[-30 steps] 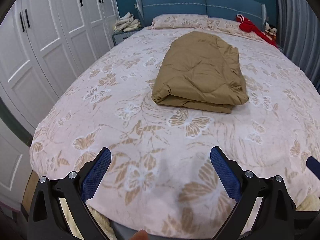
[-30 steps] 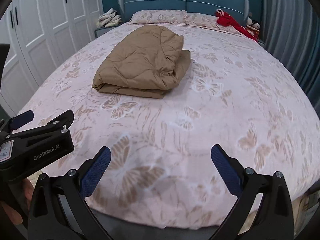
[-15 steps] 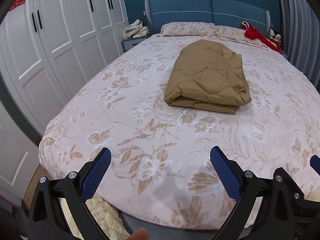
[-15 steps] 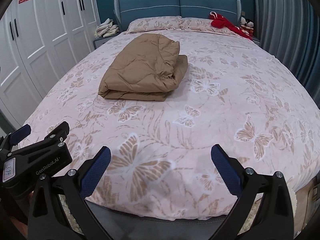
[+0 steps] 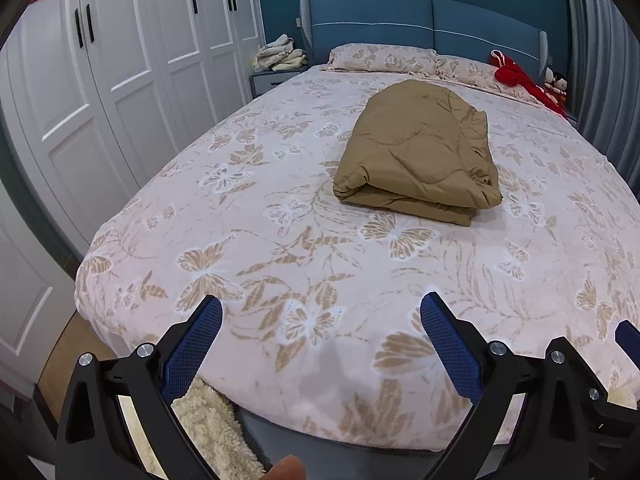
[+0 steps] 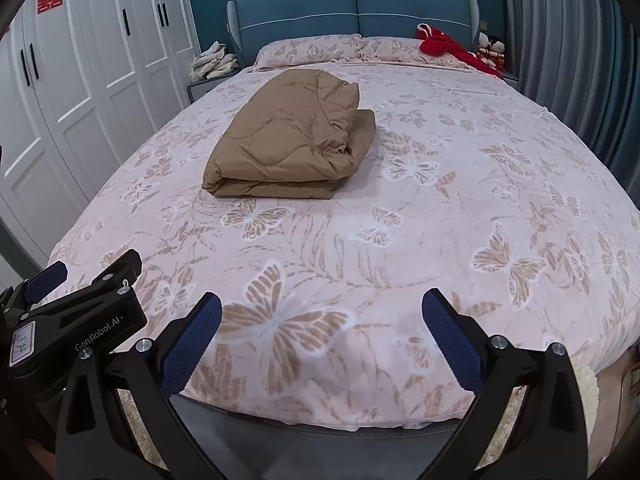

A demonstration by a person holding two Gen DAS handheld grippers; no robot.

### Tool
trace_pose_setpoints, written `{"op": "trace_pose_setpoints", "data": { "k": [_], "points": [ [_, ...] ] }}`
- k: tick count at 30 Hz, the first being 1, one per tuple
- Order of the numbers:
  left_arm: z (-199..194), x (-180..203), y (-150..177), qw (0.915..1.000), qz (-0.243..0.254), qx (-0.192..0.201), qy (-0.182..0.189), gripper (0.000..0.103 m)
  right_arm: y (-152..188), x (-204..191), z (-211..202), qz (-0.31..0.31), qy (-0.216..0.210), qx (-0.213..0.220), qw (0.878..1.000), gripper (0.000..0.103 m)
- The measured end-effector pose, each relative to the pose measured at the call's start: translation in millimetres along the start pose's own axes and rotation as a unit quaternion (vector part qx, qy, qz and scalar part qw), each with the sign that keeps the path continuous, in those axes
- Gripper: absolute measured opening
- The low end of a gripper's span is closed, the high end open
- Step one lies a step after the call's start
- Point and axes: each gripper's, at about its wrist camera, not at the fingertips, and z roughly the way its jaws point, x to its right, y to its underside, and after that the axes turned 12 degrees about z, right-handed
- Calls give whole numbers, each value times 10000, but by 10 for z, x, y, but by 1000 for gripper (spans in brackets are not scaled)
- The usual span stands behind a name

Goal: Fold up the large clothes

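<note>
- The left tongs (image 5: 320, 312) are spread wide, released, with nothing between the blue-padded fingers (image 5: 194, 344); they hang over the foot edge of the bed (image 5: 280, 248) and touch nothing.
- The right tongs (image 6: 322, 312) are spread just as wide, also released and empty, poised over the same foot edge without touching the cover.
- In the right wrist view the left tongs appear low on the left side as a black body with white lettering, just beside the right tongs and apart from them.
- In the left wrist view a blue pad tip of the right tongs shows at the far right edge, near the left tongs' right finger.
- The folded brown quilted garment (image 5: 416, 156) lies flat on the bed, well ahead of both tongs: ahead and a little to the right of the left tongs, ahead and to the left of the right tongs (image 6: 292, 140). Its folded edge faces the tongs, and its looser bunched side is on the right.
- Neither pair of tongs is in contact with the garment.
- Far ahead, past the garment, two pillows (image 6: 308, 50) lie against the blue headboard (image 6: 352, 8); a red cloth (image 6: 444, 46) sits ahead at the far right.
- To the left of the tongs stand white wardrobe doors (image 5: 120, 80); a pile of pale cloth (image 5: 280, 54) rests on the nightstand far ahead on the left.
- Below the left tongs, a cream fluffy rug (image 5: 212, 428) lies on the floor at the bed's foot, and a fingertip (image 5: 286, 468) shows at the bottom edge.
</note>
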Motion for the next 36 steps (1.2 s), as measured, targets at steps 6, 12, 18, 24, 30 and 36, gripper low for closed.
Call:
{"op": "trace_pose_setpoints", "data": {
  "k": [6, 12, 18, 24, 30, 36],
  "points": [
    [-50, -25, 4, 9999, -17, 73, -87, 98, 3, -17, -22, -4, -8, 32, 10000, 98],
    [-89, -25, 5, 9998, 9, 137, -147, 98, 5, -42, -46, -20, -1, 67, 10000, 98],
    [-108, -35, 9, 9997, 19, 161, -187, 98, 0, -42, -54, -18, 6, 75, 10000, 98],
    [-109, -47, 16, 9997, 25, 164, -195, 98, 4, -46, -61, -15, 1, 80, 10000, 98],
    [-109, -68, 18, 9997, -1, 136, -206, 98, 2, -51, -70, -25, 0, 98, 9999, 98],
    [-113, -60, 19, 9997, 11, 133, -221, 98, 4, -58, -81, -12, -9, 92, 10000, 98]
  ]
}}
